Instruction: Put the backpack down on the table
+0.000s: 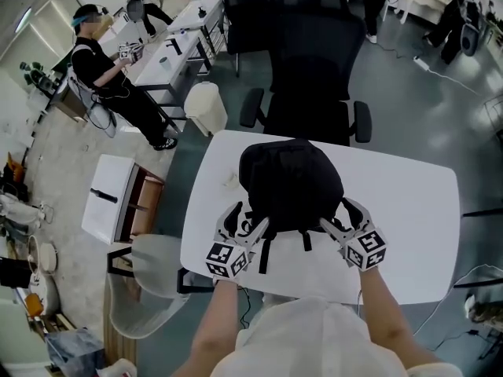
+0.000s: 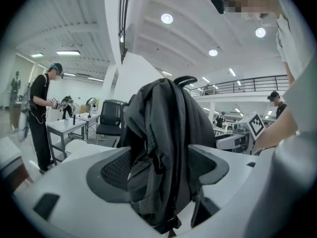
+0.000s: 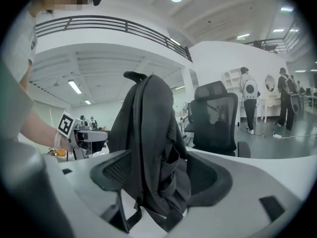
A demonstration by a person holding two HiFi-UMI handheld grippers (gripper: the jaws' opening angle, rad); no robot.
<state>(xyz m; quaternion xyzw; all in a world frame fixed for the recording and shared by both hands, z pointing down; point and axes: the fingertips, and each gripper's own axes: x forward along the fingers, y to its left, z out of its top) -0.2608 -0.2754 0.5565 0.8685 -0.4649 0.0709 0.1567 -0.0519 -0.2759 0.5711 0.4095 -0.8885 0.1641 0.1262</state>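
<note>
Black fabric backpack (image 1: pixel 291 183) sits on the white rounded-corner table (image 1: pixel 409 210), toward the middle-near part, bulk upright, straps trailing toward the near edge. Backpack looks closed; contents not visible in any view. Its top carry loop (image 2: pixel 185 80) points up in both gripper views. Left gripper (image 1: pixel 245 222) is at the pack's near-left lower corner, right gripper (image 1: pixel 343 218) at the near-right lower corner, 1 on each side. Both sit low over the tabletop. Left gripper view: left gripper (image 2: pixel 161 165) has its jaws spread wide, and the dark textured pads (image 2: pixel 116 170) sit either side of a hanging fold of pack fabric and strap. The fabric drapes loosely between them and brushes the left-hand pad, with no clamp on it, so released. Right gripper view shows the same: right gripper (image 3: pixel 163 172) has its jaws fully apart, pads (image 3: pixel 119 170) flanking a loose fold of the pack's side and a dangling strap, not pinching it, so released. The pack's weight is on the table, not on either gripper. Black mesh-back office chair (image 1: pixel 310 61) stands just beyond the table's far edge. White round bin (image 1: pixel 206 108) sits off the far-left corner; its contents can't be made out.
</note>
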